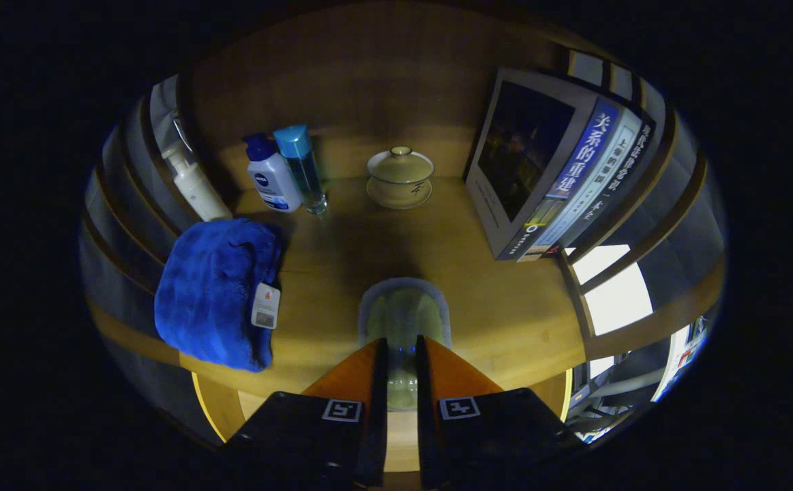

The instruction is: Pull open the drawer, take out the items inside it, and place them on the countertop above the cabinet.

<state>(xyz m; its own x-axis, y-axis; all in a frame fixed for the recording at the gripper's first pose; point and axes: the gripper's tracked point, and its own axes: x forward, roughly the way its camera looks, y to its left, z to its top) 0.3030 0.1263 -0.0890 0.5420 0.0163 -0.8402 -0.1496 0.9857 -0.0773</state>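
My gripper (401, 343) hovers over the wooden countertop (491, 300), near its front edge. Its two fingers stand close together, pressing from both sides on a small pale green glass cup (403, 312). The cup's rounded body sticks out just ahead of the fingertips, and its lower part shows through the narrow gap between them. Whether the cup rests on the wood or hangs just above it, I cannot tell.
Left of the fingers a folded blue towel (213, 290) with a tag overhangs the counter edge. Beyond it stand a white pump bottle (195, 187), a blue-capped white bottle (272, 176) and a clear blue bottle (304, 169). A lidded tea bowl (400, 176) sits at the back; books (560, 164) lean at right.
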